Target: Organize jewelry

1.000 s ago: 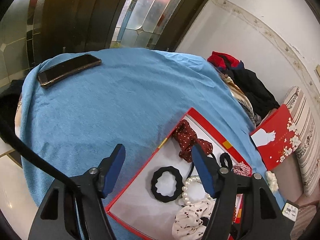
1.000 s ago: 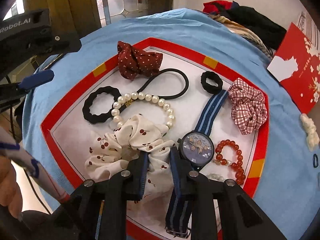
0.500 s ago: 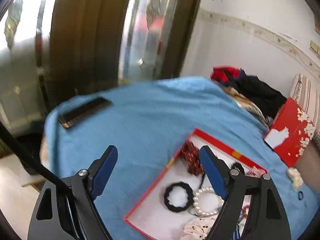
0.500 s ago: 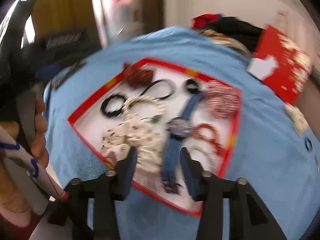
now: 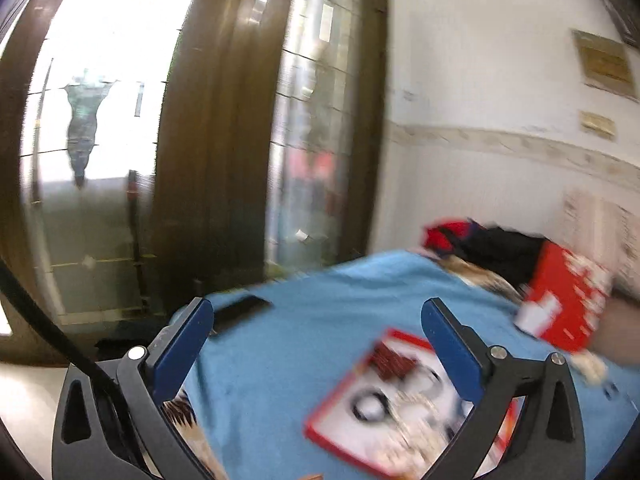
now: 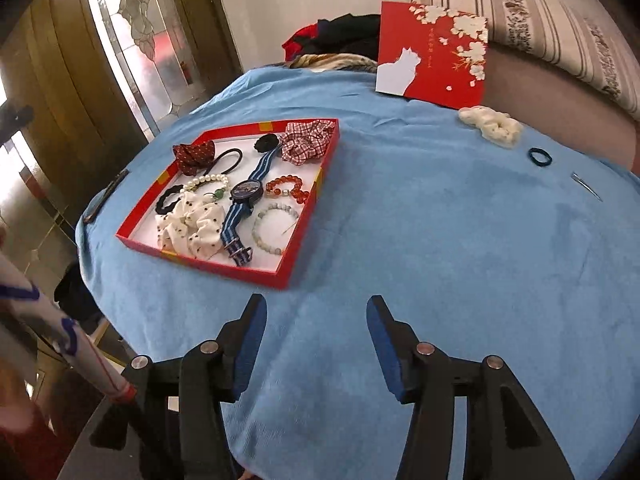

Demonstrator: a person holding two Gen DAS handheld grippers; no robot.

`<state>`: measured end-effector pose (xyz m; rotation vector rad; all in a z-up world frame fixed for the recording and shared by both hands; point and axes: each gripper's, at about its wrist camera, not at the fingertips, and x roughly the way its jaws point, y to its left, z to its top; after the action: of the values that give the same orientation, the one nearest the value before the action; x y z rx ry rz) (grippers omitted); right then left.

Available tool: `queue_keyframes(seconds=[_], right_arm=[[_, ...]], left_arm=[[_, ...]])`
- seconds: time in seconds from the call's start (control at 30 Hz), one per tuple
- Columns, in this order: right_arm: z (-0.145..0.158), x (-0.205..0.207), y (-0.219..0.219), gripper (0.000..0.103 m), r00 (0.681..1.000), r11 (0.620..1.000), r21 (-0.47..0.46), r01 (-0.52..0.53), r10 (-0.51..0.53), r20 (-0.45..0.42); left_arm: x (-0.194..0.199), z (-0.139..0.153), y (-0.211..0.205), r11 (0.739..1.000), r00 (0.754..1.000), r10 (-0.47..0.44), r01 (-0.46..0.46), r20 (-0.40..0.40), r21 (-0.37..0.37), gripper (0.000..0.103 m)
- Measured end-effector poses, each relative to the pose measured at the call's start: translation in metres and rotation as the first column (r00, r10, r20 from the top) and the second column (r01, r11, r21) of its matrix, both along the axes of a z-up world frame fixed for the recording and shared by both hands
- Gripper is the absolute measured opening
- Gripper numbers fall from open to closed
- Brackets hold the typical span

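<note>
A red tray (image 6: 304, 240) sits on the blue cloth (image 6: 440, 220) and holds several pieces: a cherry-print scrunchie (image 6: 192, 226), a striped-band watch (image 6: 245, 192), a pearl bracelet (image 6: 206, 180), a red bead bracelet (image 6: 288, 188) and a plaid scrunchie (image 6: 306, 142). A white scrunchie (image 6: 490, 126) and a dark hair tie (image 6: 539, 157) lie on the cloth at the far right. My right gripper (image 6: 316, 328) is open and empty, pulled back above the near cloth. My left gripper (image 5: 316, 332) is open and empty, raised; the tray (image 5: 320, 426) shows blurred below it.
A red box lid with white flowers (image 6: 432, 56) stands at the back against a striped cushion (image 6: 540, 20). A pile of clothes (image 6: 336, 38) lies behind it. A phone (image 5: 240, 312) lies at the cloth's left edge. A thin metal pin (image 6: 586, 186) lies far right.
My right gripper let go of the cherry-print scrunchie in the tray, opened and pulled back and up. My left gripper rose and tilted up toward the door.
</note>
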<state>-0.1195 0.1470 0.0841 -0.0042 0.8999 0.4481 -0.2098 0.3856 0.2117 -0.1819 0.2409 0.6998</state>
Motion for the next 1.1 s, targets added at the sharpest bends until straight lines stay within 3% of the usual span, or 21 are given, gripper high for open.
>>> queue_keyframes(seconds=[0.07,0.17,0.37,0.47,0.57,0.83,1.1], right_arm=[[0.004,-0.009,-0.005,0.057,1.0,1.0,0.02,-0.002,0.002,0.013],[0.009,-0.023,-0.007,0.06,0.999,1.0,0.018,-0.009,0.008,0.049],[0.011,-0.043,-0.013,0.063,0.996,1.0,-0.002,-0.003,0.004,0.084],[0.01,-0.048,-0.014,0.063,0.997,1.0,-0.005,0.002,-0.002,0.077],[0.013,-0.055,-0.014,0.064,0.996,0.999,-0.038,0.014,-0.01,0.092],[0.023,-0.069,-0.02,0.069,0.991,0.996,-0.069,0.047,-0.038,0.13],[0.021,-0.072,-0.019,0.069,0.991,0.994,-0.088,0.064,-0.053,0.121]], left_arm=[[-0.007,-0.004,-0.015,0.991,0.99,-0.128,0.126,-0.052,-0.05,0.103],[-0.017,-0.012,-0.03,0.968,0.965,-0.233,0.218,-0.119,-0.126,0.103],[-0.028,-0.022,-0.053,0.965,0.943,-0.24,0.207,-0.228,-0.16,0.103],[-0.024,-0.032,-0.069,0.968,0.901,-0.242,0.198,-0.361,-0.156,0.103],[-0.024,-0.045,-0.077,0.965,0.868,-0.26,0.215,-0.423,-0.151,0.103],[-0.035,-0.058,-0.085,0.942,0.83,-0.331,0.258,-0.449,-0.217,0.103],[-0.035,-0.062,-0.09,0.936,0.817,-0.35,0.287,-0.458,-0.203,0.103]])
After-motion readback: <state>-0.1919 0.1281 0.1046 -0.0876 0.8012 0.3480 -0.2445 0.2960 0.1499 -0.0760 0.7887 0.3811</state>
